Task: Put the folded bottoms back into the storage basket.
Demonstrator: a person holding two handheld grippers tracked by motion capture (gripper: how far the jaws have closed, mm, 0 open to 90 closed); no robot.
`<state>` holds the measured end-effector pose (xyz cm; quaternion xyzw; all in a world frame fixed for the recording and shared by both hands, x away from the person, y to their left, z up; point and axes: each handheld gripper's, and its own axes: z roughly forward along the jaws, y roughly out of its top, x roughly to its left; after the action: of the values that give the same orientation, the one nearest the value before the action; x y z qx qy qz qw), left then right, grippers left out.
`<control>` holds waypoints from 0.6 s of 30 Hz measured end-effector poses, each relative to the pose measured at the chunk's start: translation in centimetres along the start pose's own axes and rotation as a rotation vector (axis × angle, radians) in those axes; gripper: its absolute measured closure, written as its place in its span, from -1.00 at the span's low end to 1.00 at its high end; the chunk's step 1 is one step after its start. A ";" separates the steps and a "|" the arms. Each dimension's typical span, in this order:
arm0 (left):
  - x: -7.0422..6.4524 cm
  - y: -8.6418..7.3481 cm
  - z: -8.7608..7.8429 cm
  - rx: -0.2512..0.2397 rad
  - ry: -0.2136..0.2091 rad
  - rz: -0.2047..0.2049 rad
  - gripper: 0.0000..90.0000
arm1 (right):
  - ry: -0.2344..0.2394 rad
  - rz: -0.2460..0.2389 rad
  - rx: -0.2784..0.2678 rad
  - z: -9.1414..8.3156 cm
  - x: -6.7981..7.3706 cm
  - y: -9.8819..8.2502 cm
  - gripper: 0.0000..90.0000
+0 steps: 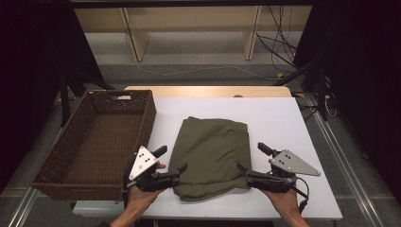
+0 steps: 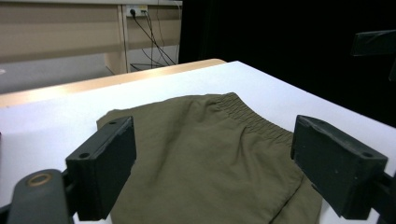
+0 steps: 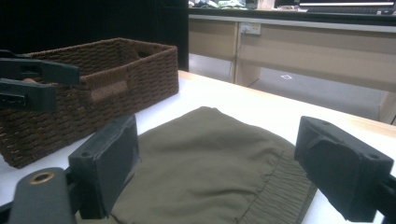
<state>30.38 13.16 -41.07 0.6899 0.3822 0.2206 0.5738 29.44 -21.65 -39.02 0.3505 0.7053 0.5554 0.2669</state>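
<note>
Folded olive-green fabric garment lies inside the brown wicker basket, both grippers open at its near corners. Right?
Not quite. The folded olive-green fabric garment lies on the white table, beside the brown wicker basket, not inside it; the high view shows this. The left gripper and right gripper are indeed open at its near corners.

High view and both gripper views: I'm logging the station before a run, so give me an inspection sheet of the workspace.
Surface: white table, wood strip at far edge.
Job's things: folded olive garment lies flat; empty wicker basket beside it.
Clutter: nothing seen.
Grippers: left tool and right tool open, at the garment's near corners.
Cables: one trails from the right tool; loose cables on the floor behind.
Surroundings: wooden shelving, dark curtains.
</note>
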 end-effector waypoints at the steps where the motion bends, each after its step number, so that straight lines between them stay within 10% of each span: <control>1: 0.0 0.0 0.0 0.002 0.003 0.003 -0.69 | -0.001 -0.001 0.001 0.0 -0.1 0.0 -0.70; 18: 0.0 0.0 0.2 0.031 0.008 -0.035 -0.69 | 0.008 -0.008 0.020 0.3 -0.6 0.4 -0.71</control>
<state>30.53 13.06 -41.17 0.6913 0.3997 0.2073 0.5651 30.09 -21.93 -38.70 0.3484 0.7133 0.5485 0.2627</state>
